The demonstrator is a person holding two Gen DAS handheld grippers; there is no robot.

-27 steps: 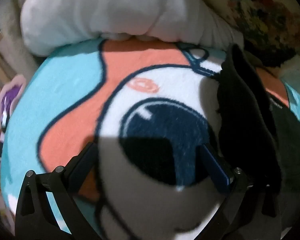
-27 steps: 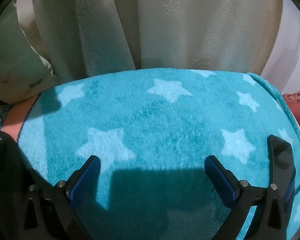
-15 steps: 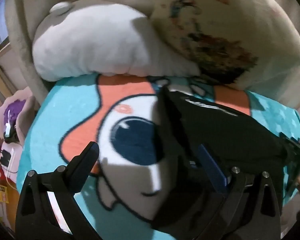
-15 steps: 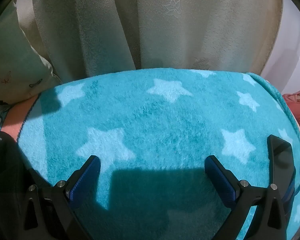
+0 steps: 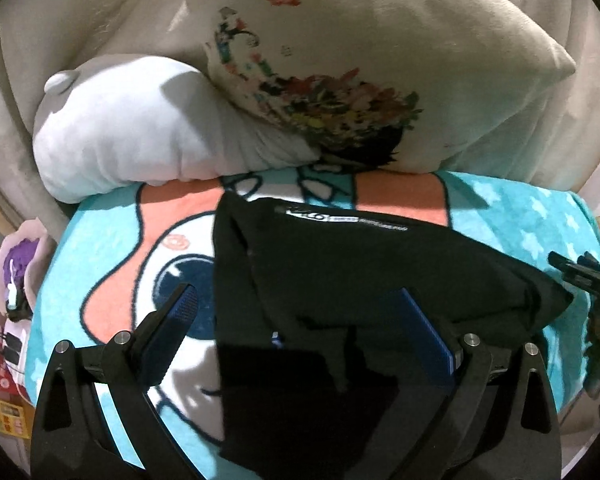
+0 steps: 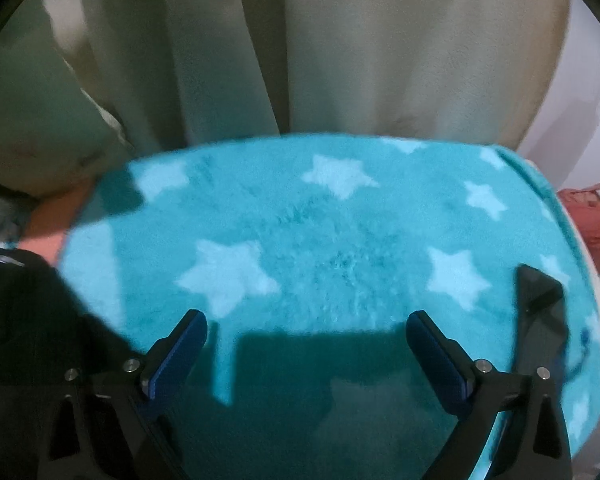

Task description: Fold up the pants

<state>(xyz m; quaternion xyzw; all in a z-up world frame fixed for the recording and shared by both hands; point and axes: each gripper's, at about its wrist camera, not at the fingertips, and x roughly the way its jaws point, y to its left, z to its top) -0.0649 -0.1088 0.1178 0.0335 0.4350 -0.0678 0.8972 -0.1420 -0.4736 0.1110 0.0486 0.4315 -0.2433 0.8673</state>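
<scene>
Pants: black pants are lying bunched on the blanket, filling the centre and lower middle of the left wrist view; in the right wrist view we are seeing only a dark edge of them at the lower left.
Waistband: a printed white label is showing along the upper edge of the garment, just below the floral pillow.
Left gripper: we are holding the left gripper with its jaws spread wide above the cloth; the blue pads are pressing on nothing.
Right gripper: we are holding the right gripper equally wide over bare starred blanket, with no cloth between its jaws; it is also showing as a dark shape at the right edge of the left wrist view.
Surroundings: a white cushion is resting at the upper left, a curtain is hanging behind the bed.
Step in hand: we are judging this to be the approach before a grasp, as the pants are looking crumpled rather than laid flat.
Next move: each gripper is needing to come down onto an edge of the garment, probably the waistband side, and close there; the right one is needing to travel toward the lower left of its frame first.
Caution: black folds are hiding the seams, so we are choosing edges carefully.
</scene>
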